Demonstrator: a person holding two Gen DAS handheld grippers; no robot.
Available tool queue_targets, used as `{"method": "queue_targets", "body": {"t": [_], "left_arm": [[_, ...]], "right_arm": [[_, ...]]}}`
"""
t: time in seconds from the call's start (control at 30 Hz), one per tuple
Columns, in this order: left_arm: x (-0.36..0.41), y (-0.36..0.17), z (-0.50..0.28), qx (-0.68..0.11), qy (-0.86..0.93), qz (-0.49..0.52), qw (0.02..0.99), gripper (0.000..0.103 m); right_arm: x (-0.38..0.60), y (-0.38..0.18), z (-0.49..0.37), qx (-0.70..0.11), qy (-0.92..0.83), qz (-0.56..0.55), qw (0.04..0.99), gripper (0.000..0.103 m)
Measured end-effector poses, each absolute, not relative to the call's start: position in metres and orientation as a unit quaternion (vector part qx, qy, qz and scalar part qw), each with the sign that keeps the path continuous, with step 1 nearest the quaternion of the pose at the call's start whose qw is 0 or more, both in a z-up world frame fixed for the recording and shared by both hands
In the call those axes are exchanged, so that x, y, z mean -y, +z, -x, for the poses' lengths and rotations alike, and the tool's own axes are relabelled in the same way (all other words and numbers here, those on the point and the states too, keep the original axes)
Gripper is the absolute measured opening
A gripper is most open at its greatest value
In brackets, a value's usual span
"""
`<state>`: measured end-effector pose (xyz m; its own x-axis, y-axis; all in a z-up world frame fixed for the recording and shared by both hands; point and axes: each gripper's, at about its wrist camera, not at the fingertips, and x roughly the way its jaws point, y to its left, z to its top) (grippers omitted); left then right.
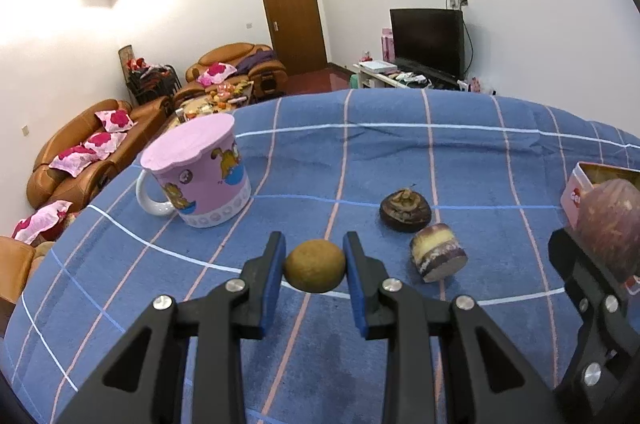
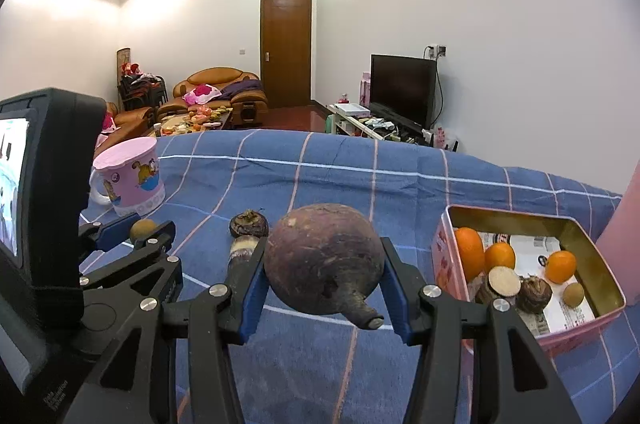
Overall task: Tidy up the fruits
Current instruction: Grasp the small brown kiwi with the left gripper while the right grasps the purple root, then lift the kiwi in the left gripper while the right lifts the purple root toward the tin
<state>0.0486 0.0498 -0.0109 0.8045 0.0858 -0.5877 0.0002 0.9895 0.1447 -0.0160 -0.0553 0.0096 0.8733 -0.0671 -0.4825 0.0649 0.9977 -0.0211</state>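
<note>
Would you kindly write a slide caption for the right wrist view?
Right gripper holds a purple turnip above the blue checked cloth, beside a pink tin of fruit.

The blue checked cloth (image 2: 320,176) looked soft and matt. The pink tin (image 2: 448,256) had a glossy golden metal inside. The mug (image 1: 200,180) was shiny ceramic; the purple root (image 2: 324,260) rough and dull.
</note>
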Motion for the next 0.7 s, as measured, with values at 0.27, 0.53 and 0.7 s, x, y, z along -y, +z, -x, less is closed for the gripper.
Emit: {"method": "queue_targets", "body": {"t": [0.27,0.53,0.7], "left_arm": [[-0.047,-0.004,-0.034,-0.282,0.022,-0.069,0.957,0.032],[-0.050,-0.002,-0.026,-0.280,0.025,-0.046,0.959,0.032],[-0.047,-0.003,-0.022,-0.277,0.027,-0.045,0.959,0.032]], "right_arm": [[0.059,0.009,0.025,-0.248,-0.033,0.002,0.968,0.053],[0.061,0.010,0.038,-0.240,-0.036,0.014,0.970,0.053],[0.070,0.010,0.039,-0.243,-0.040,0.006,0.969,0.053]]}}
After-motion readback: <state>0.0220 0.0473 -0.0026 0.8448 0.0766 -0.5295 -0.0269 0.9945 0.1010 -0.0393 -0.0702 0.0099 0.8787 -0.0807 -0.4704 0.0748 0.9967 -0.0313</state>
